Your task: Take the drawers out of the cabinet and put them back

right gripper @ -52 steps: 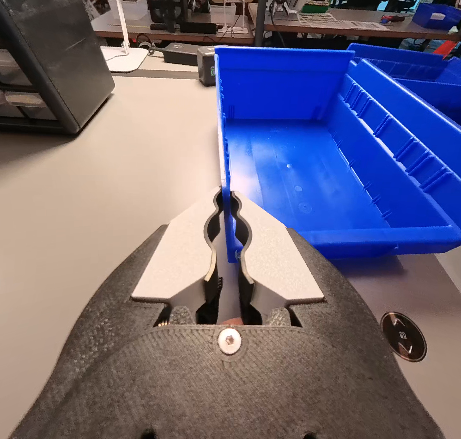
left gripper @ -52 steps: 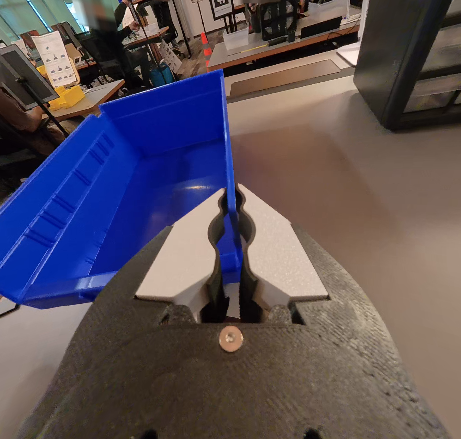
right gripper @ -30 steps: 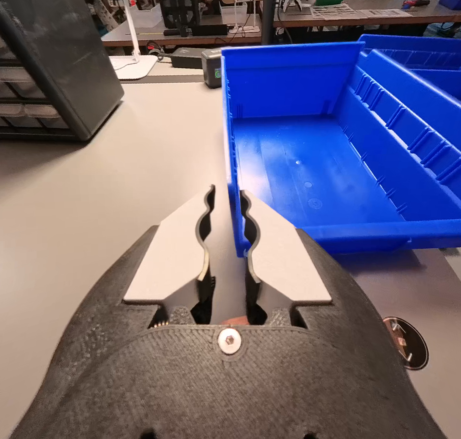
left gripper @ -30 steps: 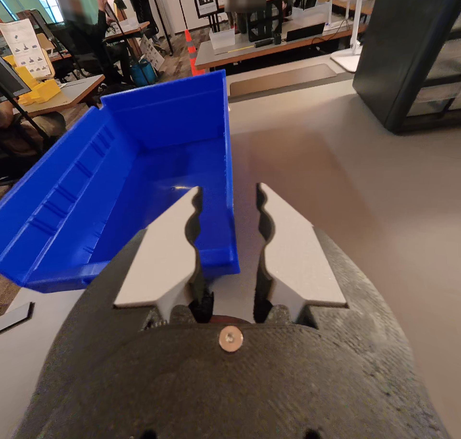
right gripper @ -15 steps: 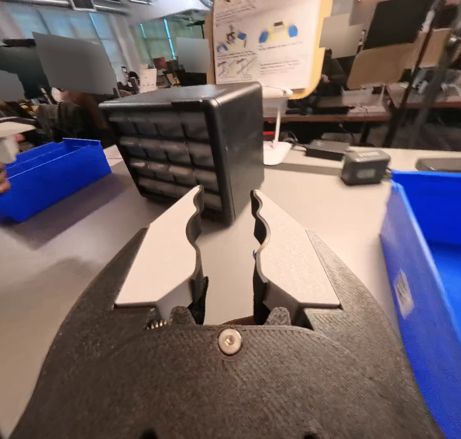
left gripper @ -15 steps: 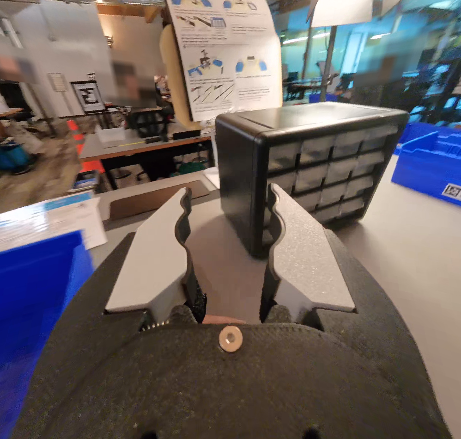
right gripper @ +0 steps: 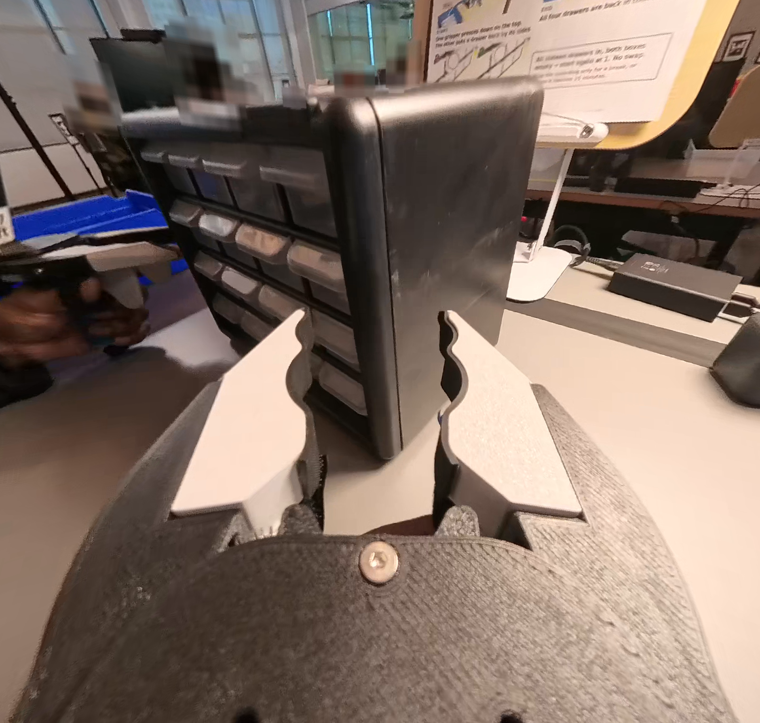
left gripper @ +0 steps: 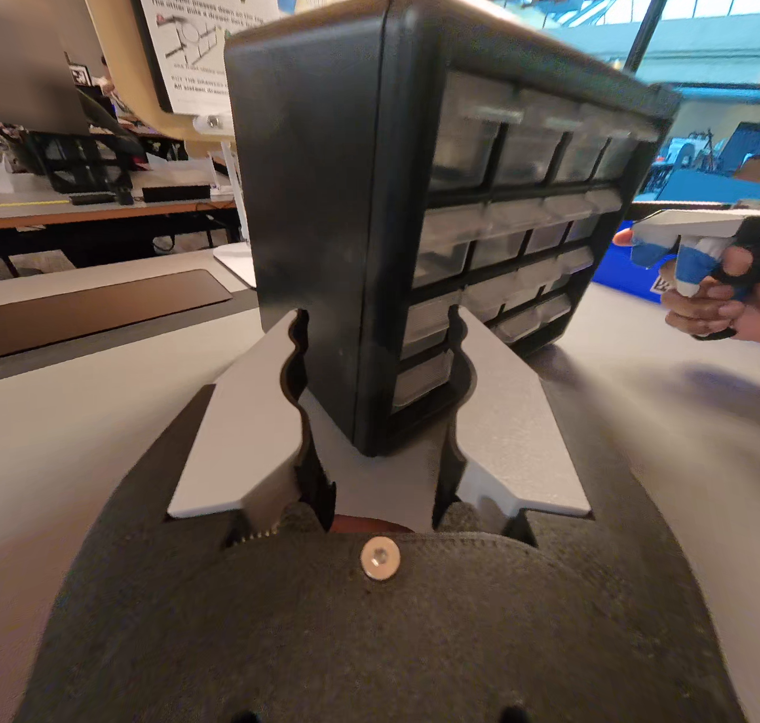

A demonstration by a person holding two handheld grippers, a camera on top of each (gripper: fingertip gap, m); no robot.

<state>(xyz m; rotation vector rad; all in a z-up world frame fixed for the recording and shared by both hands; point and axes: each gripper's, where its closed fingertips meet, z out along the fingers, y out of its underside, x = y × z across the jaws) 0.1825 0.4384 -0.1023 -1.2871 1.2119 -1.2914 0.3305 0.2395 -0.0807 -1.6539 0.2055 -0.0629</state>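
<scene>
Cabinet [left gripper: 329, 210] sits mid-table, its front corners right ahead of both spread, bare grippers: left gripper [left gripper: 376, 316], right gripper [right gripper: 372, 316]. Bare table [left gripper: 658, 436] in front of the drawers [left gripper: 514, 226] gives open access. Behind: lamp base [right gripper: 534, 271] and black box [right gripper: 674, 279] crowd the right side.

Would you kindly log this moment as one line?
left gripper: open, empty, at cabinet's front-left corner | right gripper: open, empty, at front-right corner | drawers: all in

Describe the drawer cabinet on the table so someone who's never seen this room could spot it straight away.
On the grey table, between the two open grippers, stands a black box-shaped cabinet. Unlike the blue bins nearby, its front is a grid of small clear drawers.
</scene>
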